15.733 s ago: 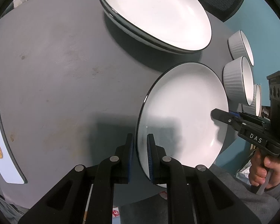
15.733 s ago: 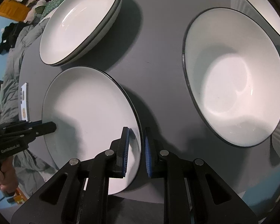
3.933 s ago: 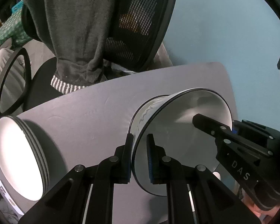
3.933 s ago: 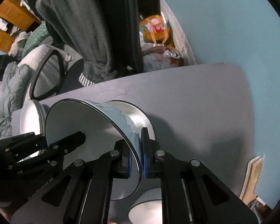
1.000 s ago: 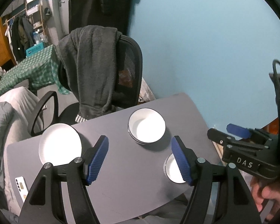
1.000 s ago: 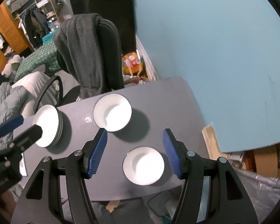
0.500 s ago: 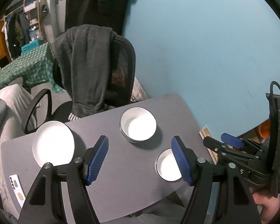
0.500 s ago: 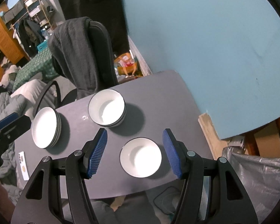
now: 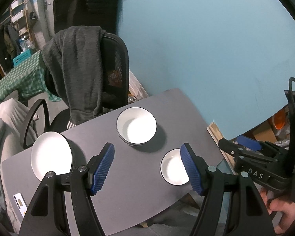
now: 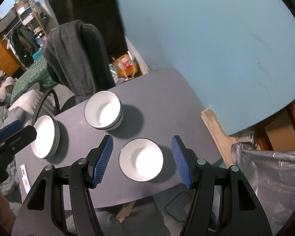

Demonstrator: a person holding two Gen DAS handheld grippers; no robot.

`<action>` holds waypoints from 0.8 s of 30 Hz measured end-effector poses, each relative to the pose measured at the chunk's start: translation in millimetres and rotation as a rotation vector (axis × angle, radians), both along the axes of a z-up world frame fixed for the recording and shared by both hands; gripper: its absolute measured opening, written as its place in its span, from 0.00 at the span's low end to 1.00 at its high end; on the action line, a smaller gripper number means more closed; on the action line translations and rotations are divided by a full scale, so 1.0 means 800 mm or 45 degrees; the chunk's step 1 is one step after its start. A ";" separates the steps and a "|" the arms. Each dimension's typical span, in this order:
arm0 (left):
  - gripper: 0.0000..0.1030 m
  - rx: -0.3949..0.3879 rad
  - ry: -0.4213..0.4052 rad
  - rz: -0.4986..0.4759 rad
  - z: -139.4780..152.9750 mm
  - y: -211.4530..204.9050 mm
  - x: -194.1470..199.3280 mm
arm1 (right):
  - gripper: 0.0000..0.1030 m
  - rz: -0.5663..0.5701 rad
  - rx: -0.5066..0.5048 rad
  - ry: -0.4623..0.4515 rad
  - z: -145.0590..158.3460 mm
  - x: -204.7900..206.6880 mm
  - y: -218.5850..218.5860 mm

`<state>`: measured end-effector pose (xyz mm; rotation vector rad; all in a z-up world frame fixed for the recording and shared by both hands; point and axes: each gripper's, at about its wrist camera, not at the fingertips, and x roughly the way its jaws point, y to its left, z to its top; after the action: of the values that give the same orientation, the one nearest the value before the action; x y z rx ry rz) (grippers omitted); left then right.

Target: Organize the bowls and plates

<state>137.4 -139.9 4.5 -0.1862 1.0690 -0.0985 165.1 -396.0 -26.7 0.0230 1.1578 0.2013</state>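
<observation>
Both tongs, the left gripper (image 9: 147,166) and the right gripper (image 10: 142,161), are hanging wide open and empty, high above the grey table (image 10: 167,98); the sorting looks finished. The white black-rimmed plates (image 10: 44,139), the stacked white ribbed bowls (image 10: 103,116) and the small white bowls (image 10: 141,162) are sitting in three separate piles; only withdrawing seems left.

Grey tabletop (image 10: 163,102). On it: plate stack (image 10: 46,139) at left; nested bowl stack (image 10: 104,113) at centre back; single bowl (image 10: 141,159) near front edge; white card (image 10: 24,175) at left edge.

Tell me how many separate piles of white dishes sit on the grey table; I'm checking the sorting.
3: a plate stack at the left, a bowl stack at the back middle, and a smaller bowl pile at the front.
</observation>
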 end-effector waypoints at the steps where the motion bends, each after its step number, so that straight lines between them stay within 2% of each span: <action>1: 0.69 0.004 0.004 -0.006 -0.002 -0.002 0.000 | 0.59 -0.006 -0.001 0.002 0.000 0.000 -0.002; 12: 0.69 0.071 0.055 -0.075 -0.025 -0.021 0.016 | 0.59 -0.035 -0.034 0.029 -0.008 0.004 -0.018; 24: 0.69 0.158 0.137 -0.095 -0.072 -0.038 0.036 | 0.59 -0.023 -0.090 0.096 -0.047 0.018 -0.029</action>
<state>166.1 -170.2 -52.9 -0.0395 1.1858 -0.0900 179.9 -419.3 -64.7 -0.0214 1.2386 0.1447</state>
